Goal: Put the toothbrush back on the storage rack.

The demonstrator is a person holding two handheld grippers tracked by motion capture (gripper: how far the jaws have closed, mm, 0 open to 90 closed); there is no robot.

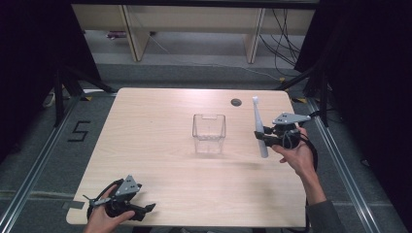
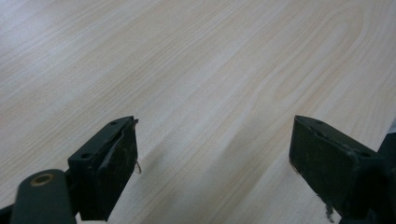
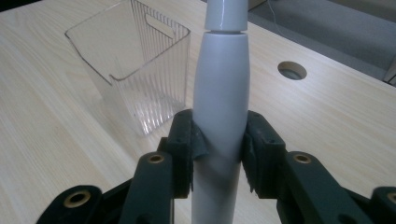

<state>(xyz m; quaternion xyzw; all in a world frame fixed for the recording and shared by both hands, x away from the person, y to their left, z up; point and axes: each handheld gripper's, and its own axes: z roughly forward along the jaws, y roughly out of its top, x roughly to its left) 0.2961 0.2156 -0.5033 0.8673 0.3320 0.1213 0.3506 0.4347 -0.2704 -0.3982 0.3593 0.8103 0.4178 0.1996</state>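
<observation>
A grey-white electric toothbrush (image 1: 259, 127) stands nearly upright above the table's right side, with my right gripper (image 1: 266, 137) shut on its handle (image 3: 220, 98). A clear ribbed plastic container (image 1: 209, 133) stands empty in the middle of the table, left of the toothbrush; the right gripper view shows the same container (image 3: 135, 60) beyond the jaws. My left gripper (image 1: 145, 208) rests near the table's front left edge, held by a hand, its jaws wide open over bare wood (image 2: 215, 140).
A round cable hole (image 1: 236, 102) sits in the light wooden table (image 1: 160, 111) behind the container. Wooden shelving legs and cables stand on the floor beyond the far edge. Dark curtains flank both sides.
</observation>
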